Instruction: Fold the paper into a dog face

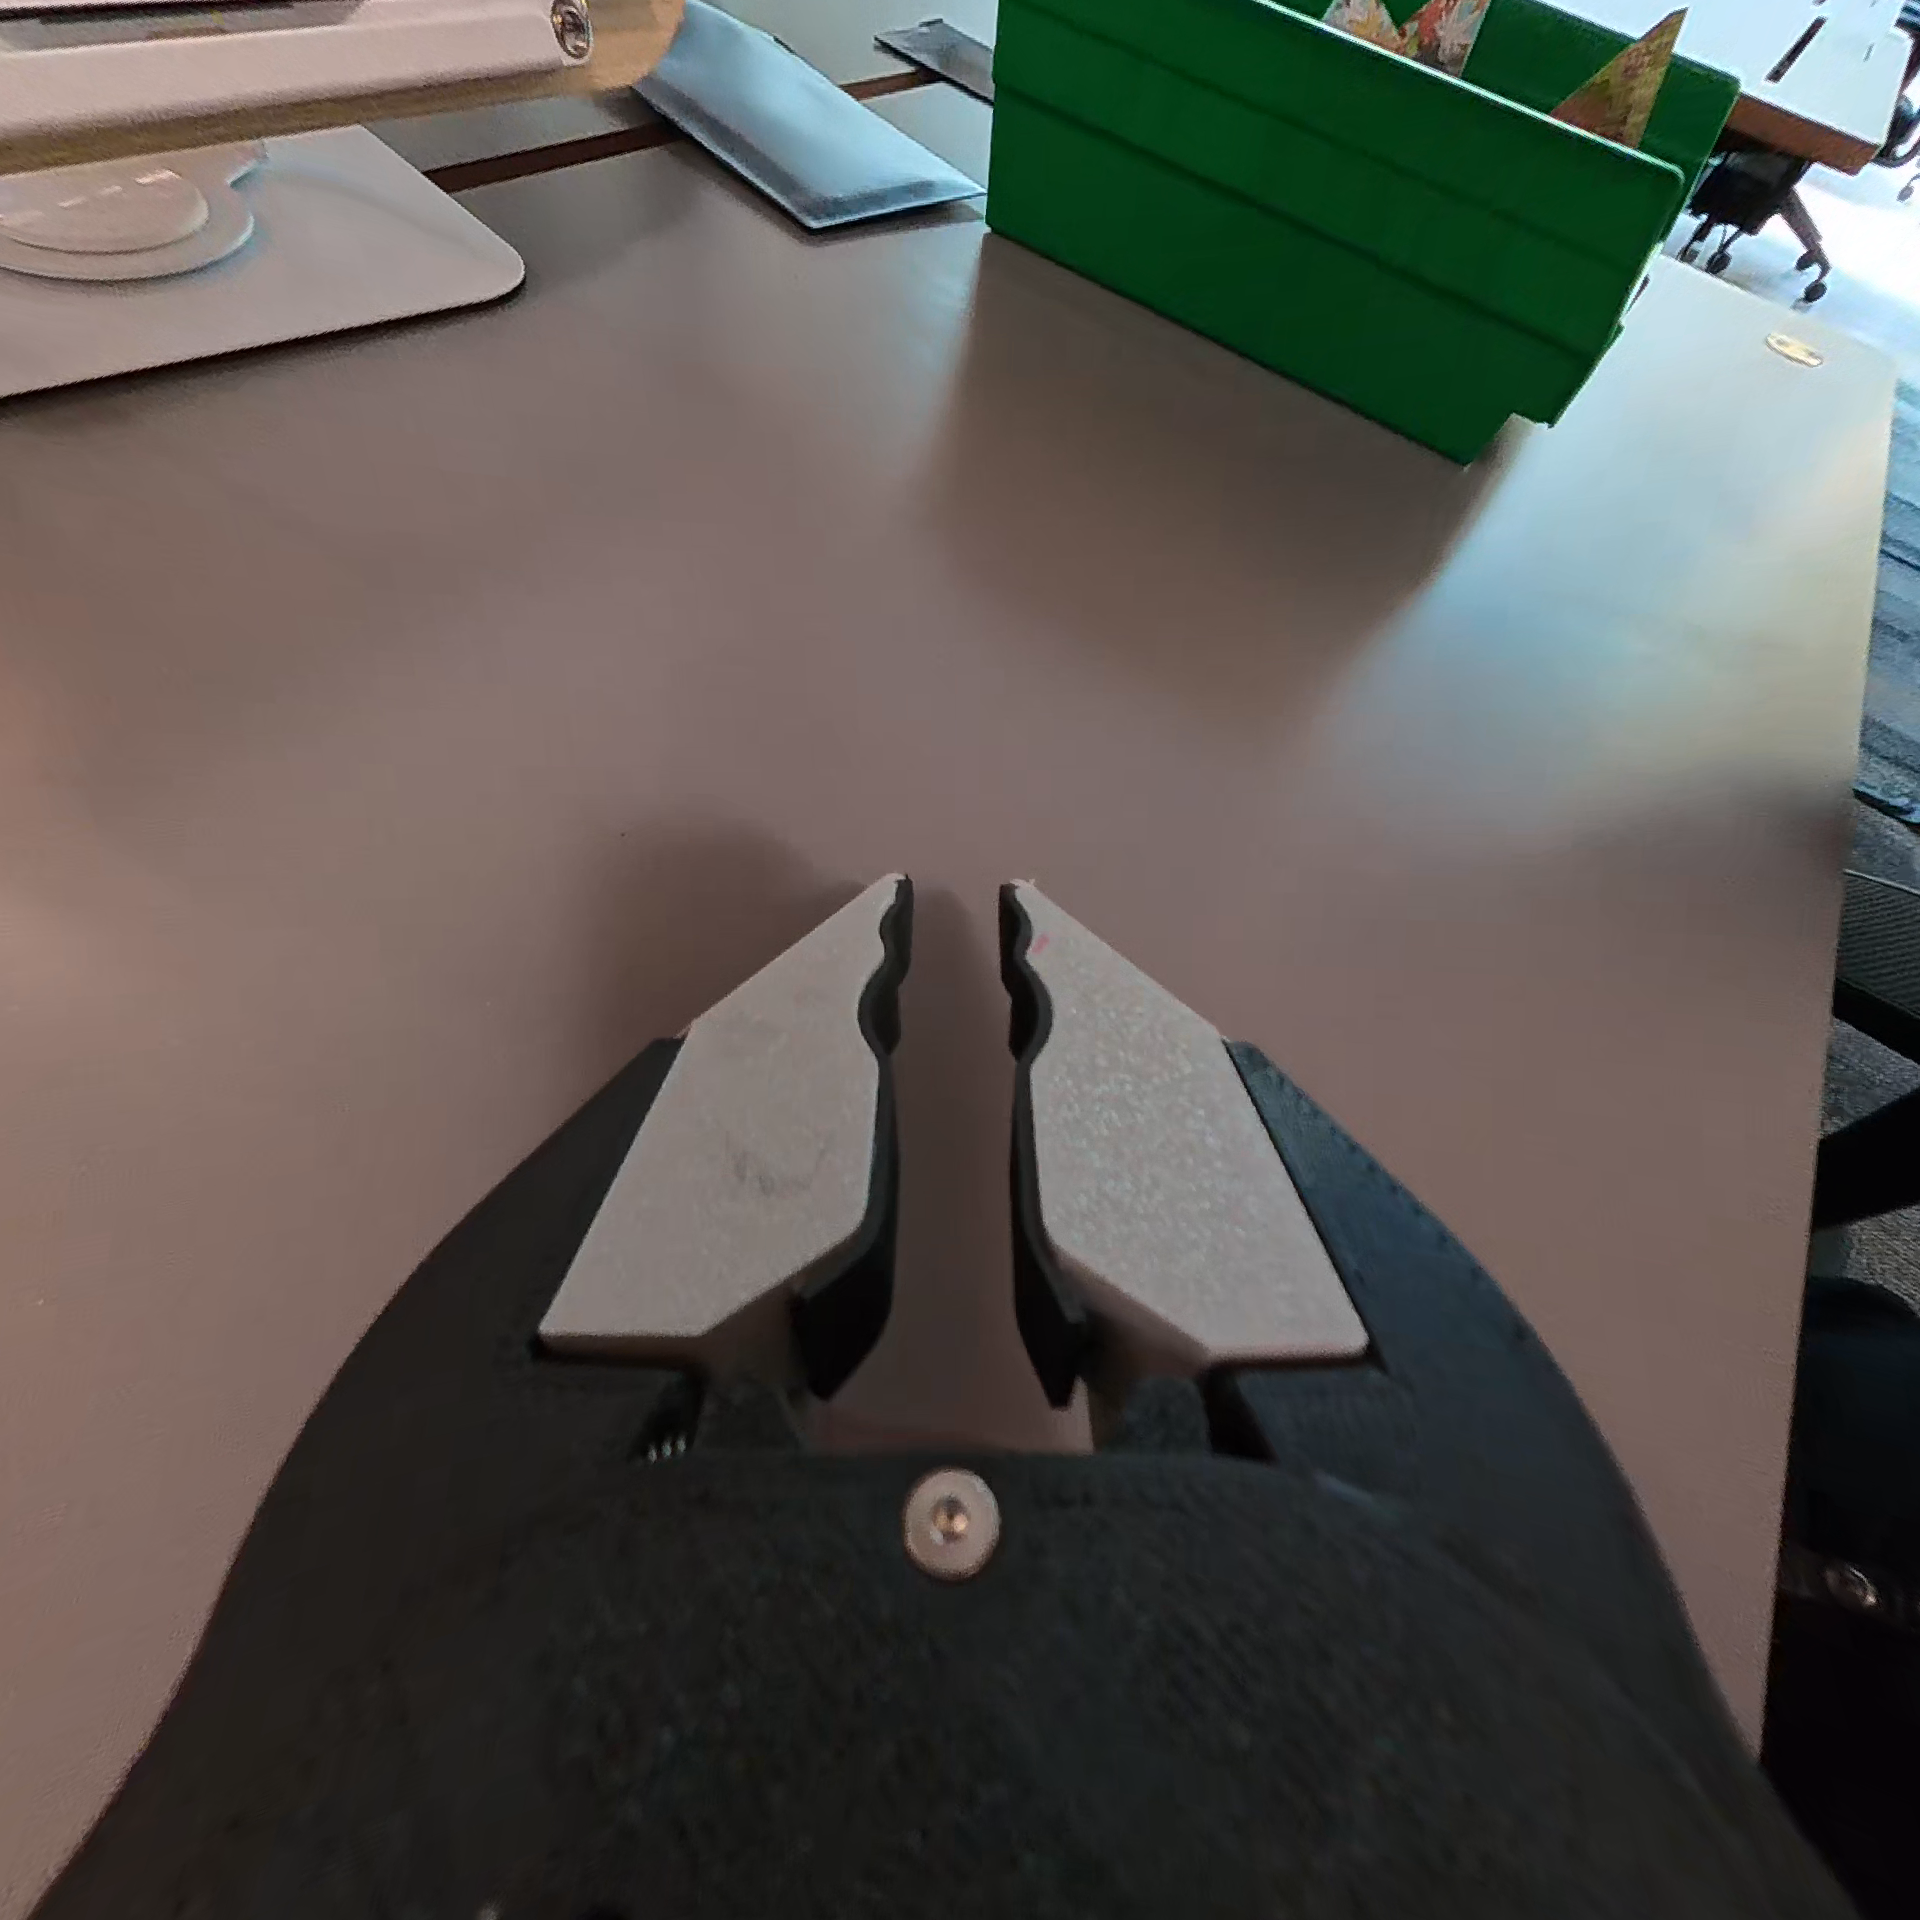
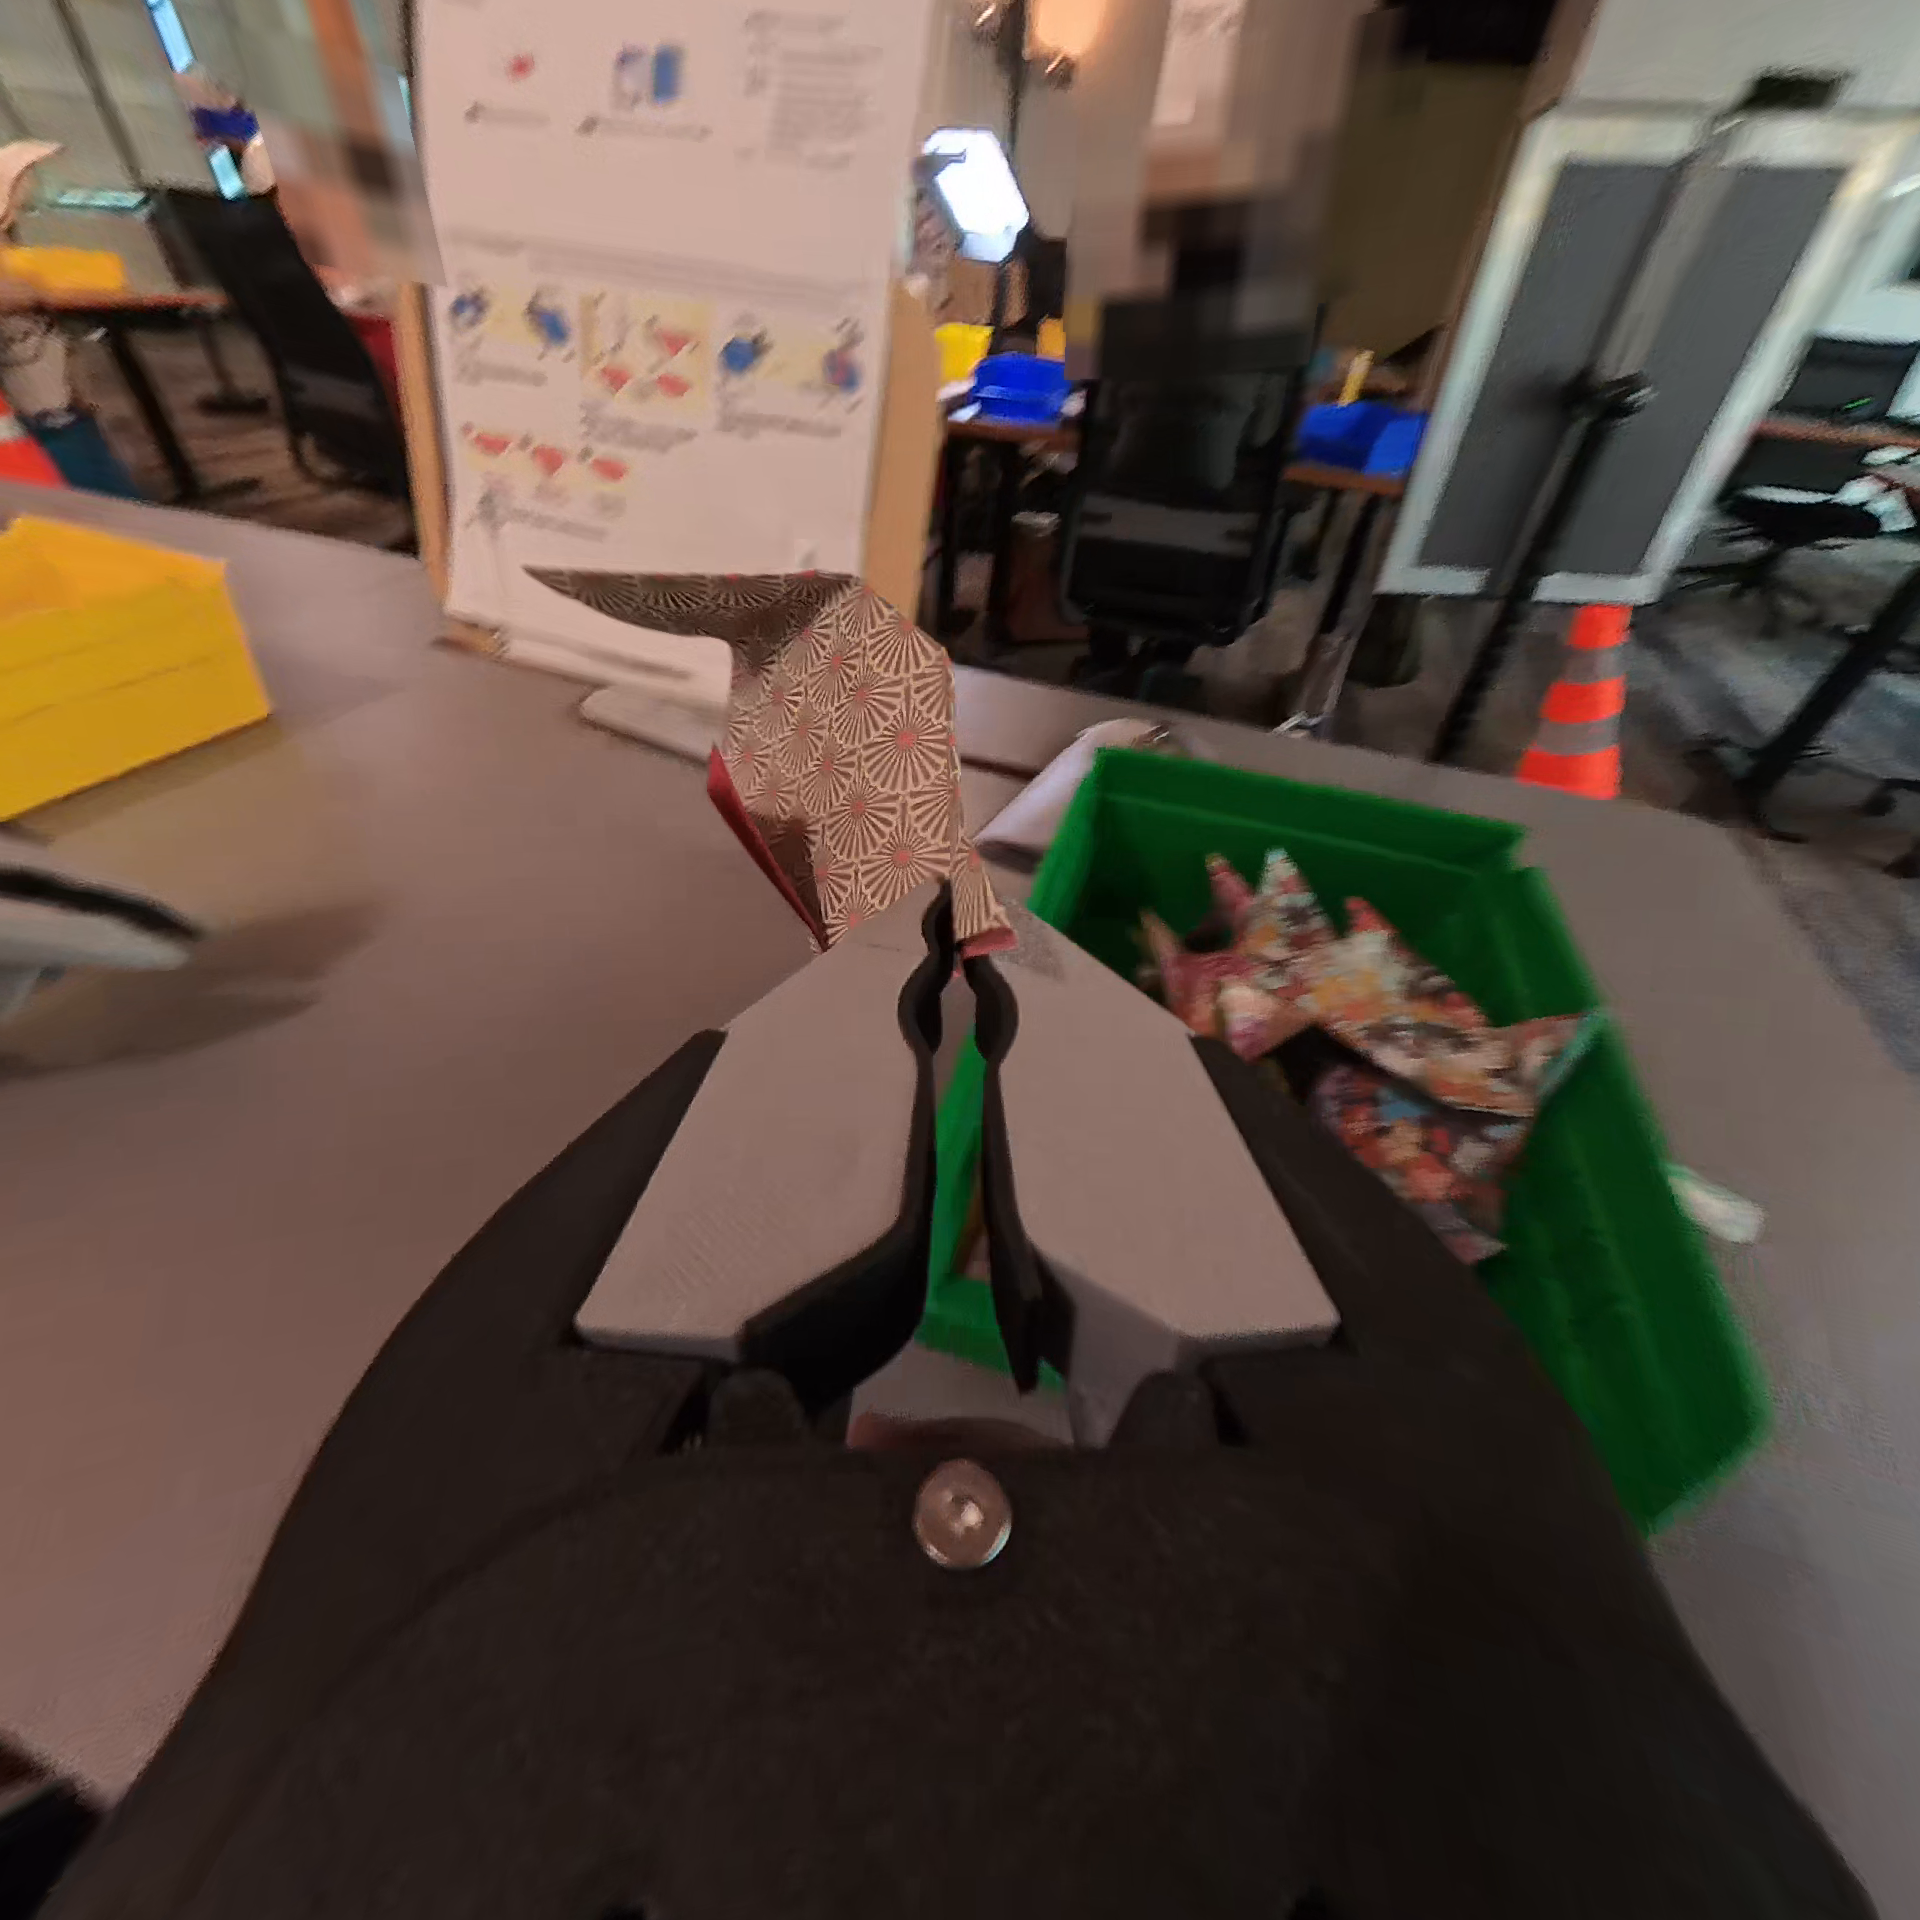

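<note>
The right gripper (image 2: pixel 961 951) is pinched on a lower corner of the folded paper (image 2: pixel 847 748), a sheet with a grey-and-red fan pattern and a plain red underside. The paper stands up from the fingertips, off the counter (image 2: pixel 468 935), with one pointed flap jutting out to the left at its top. Several folds are already in it, so the folding looks finished or close to it, though the pictures do not show a clear dog face.

Just right of and below the right gripper sits a green bin (image 2: pixel 1558 1247) holding other folded pieces of patterned paper (image 2: pixel 1382 1018). Judging by this, what is left is probably to carry the piece over the bin and let go.

The left gripper (image 1: pixel 956 894) hangs low over bare counter with its jaws a narrow gap apart and nothing between them. Beyond it to the right is the same green bin, and to the left a white stand base (image 1: pixel 260 281).

Farther off past the right gripper stands an instruction sheet (image 2: pixel 665 312) with coloured diagrams, and to the far left a yellow bin (image 2: pixel 114 665).
</note>
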A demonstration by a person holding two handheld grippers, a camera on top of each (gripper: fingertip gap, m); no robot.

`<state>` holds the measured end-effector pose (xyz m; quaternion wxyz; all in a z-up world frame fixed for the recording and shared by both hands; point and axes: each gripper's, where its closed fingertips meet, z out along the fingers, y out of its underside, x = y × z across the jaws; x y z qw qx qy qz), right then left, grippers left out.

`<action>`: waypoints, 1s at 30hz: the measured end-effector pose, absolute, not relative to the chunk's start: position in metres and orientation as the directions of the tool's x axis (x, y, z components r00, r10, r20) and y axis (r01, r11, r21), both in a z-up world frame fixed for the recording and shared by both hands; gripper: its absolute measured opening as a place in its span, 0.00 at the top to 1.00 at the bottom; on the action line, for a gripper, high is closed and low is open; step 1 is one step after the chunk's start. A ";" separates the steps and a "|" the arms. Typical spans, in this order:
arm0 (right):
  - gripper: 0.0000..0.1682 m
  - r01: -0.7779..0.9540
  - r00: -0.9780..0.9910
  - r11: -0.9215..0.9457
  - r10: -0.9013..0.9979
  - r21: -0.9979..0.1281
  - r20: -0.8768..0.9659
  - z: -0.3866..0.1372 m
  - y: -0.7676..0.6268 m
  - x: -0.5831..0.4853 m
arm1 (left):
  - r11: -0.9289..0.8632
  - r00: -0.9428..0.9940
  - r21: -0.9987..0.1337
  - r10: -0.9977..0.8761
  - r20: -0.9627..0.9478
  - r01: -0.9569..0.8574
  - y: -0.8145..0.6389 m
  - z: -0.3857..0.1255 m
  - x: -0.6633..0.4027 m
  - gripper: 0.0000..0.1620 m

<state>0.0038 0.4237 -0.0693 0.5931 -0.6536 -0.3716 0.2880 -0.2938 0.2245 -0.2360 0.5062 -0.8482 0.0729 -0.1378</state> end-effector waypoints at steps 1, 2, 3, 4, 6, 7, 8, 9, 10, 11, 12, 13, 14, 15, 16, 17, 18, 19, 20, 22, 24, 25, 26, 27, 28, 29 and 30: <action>1.00 0.126 0.596 -0.012 0.800 -0.992 0.066 -0.060 0.436 0.014 | -0.477 0.952 -0.879 -0.263 0.157 0.014 0.225 -0.236 -0.294 0.91; 1.00 0.117 0.633 -0.010 0.772 -0.993 0.066 -0.053 0.450 0.024 | -0.478 0.952 -0.879 -0.263 0.154 0.010 0.225 -0.237 -0.293 0.91; 1.00 0.113 0.661 -0.015 0.748 -0.994 0.064 -0.047 0.463 0.031 | -0.479 0.953 -0.878 -0.265 0.150 0.005 0.225 -0.237 -0.292 0.91; 1.00 0.114 0.678 -0.025 0.732 -0.993 0.059 -0.043 0.475 0.037 | -0.481 0.952 -0.877 -0.268 0.147 0.000 0.226 -0.237 -0.291 0.91; 1.00 0.120 0.710 -0.042 0.702 -0.992 0.056 -0.039 0.499 0.044 | -0.489 0.951 -0.872 -0.268 0.151 0.001 0.226 -0.239 -0.291 0.91; 1.00 0.127 0.725 -0.047 0.686 -0.991 0.060 -0.039 0.511 0.047 | -0.493 0.951 -0.870 -0.267 0.157 0.005 0.227 -0.239 -0.291 0.90; 1.00 0.136 0.738 -0.052 0.671 -0.989 0.066 -0.040 0.522 0.048 | -0.495 0.950 -0.869 -0.266 0.163 0.011 0.227 -0.239 -0.292 0.89; 1.00 0.147 0.751 -0.059 0.656 -0.987 0.073 -0.043 0.534 0.048 | -0.495 0.950 -0.869 -0.264 0.167 0.016 0.227 -0.239 -0.292 0.89; 1.00 0.162 0.760 -0.071 0.645 -0.984 0.079 -0.048 0.546 0.048 | -0.494 0.950 -0.869 -0.263 0.170 0.019 0.227 -0.239 -0.292 0.89; 1.00 0.180 0.763 -0.089 0.641 -0.980 0.082 -0.055 0.556 0.045 | -0.493 0.949 -0.870 -0.264 0.171 0.019 0.227 -0.239 -0.292 0.89; 1.00 0.205 0.761 -0.117 0.643 -0.972 0.083 -0.066 0.566 0.042 | -0.493 0.949 -0.870 -0.264 0.171 0.019 0.227 -0.239 -0.292 0.89; 1.00 0.242 0.759 -0.161 0.646 -0.957 0.083 -0.081 0.576 0.038 | -0.494 0.949 -0.869 -0.266 0.171 0.018 0.227 -0.239 -0.292 0.89; 1.00 0.294 0.759 -0.228 0.646 -0.928 0.081 -0.102 0.586 0.037 | -0.496 0.947 -0.868 -0.269 0.173 0.018 0.227 -0.239 -0.291 0.89; 0.95 0.350 0.763 -0.310 0.642 -0.884 0.077 -0.126 0.594 0.037 | -0.498 0.947 -0.867 -0.270 0.176 0.019 0.227 -0.239 -0.291 0.89; 0.81 0.397 0.768 -0.382 0.636 -0.834 0.074 -0.146 0.598 0.041 | -0.499 0.946 -0.866 -0.269 0.179 0.022 0.227 -0.239 -0.291 0.89; 0.71 0.424 0.769 -0.415 0.634 -0.805 0.078 -0.157 0.600 0.044 | -0.499 0.946 -0.866 -0.269 0.182 0.025 0.227 -0.239 -0.291 0.89; 0.70 0.422 0.771 -0.411 0.632 -0.808 0.081 -0.159 0.600 0.046 | -0.499 0.946 -0.866 -0.267 0.183 0.027 0.227 -0.239 -0.292 0.89; 0.71 0.400 0.774 -0.385 0.628 -0.832 0.082 -0.153 0.599 0.049 | -0.499 0.946 -0.866 -0.267 0.183 0.026 0.227 -0.239 -0.292 0.89; 0.72 0.370 0.779 -0.352 0.622 -0.860 0.081 -0.145 0.597 0.051 | -0.500 0.946 -0.866 -0.270 0.181 0.023 0.227 -0.239 -0.291 0.89; 0.72 0.321 0.778 -0.306 0.625 -0.896 0.065 -0.129 0.589 0.053 | -0.507 0.945 -0.862 -0.276 0.174 0.011 0.227 -0.241 -0.289 0.88; 0.69 0.302 0.756 -0.304 0.653 -0.903 0.032 -0.122 0.575 0.049 | -0.515 0.944 -0.857 -0.282 0.174 0.004 0.227 -0.243 -0.288 0.88; 0.68 0.301 0.740 -0.305 0.673 -0.903 0.019 -0.120 0.567 0.045 | -0.518 0.943 -0.855 -0.284 0.175 0.002 0.227 -0.243 -0.287 0.87; 0.66 0.303 0.724 -0.301 0.690 -0.904 0.013 -0.118 0.558 0.041 | -0.519 0.942 -0.855 -0.285 0.175 0.001 0.227 -0.243 -0.287 0.87; 0.64 0.306 0.707 -0.293 0.707 -0.906 0.010 -0.114 0.548 0.036 | -0.518 0.942 -0.855 -0.287 0.174 0.000 0.227 -0.243 -0.287 0.87; 0.63 0.311 0.683 -0.285 0.731 -0.907 0.005 -0.111 0.536 0.028 | -0.517 0.942 -0.856 -0.288 0.172 -0.001 0.227 -0.243 -0.286 0.87; 0.62 0.316 0.651 -0.277 0.759 -0.907 -0.006 -0.108 0.522 0.019 | -0.515 0.942 -0.857 -0.288 0.172 -0.001 0.227 -0.243 -0.286 0.87; 0.61 0.318 0.610 -0.265 0.792 -0.910 -0.018 -0.103 0.505 0.007 | -0.514 0.942 -0.858 -0.289 0.173 -0.001 0.227 -0.242 -0.286 0.87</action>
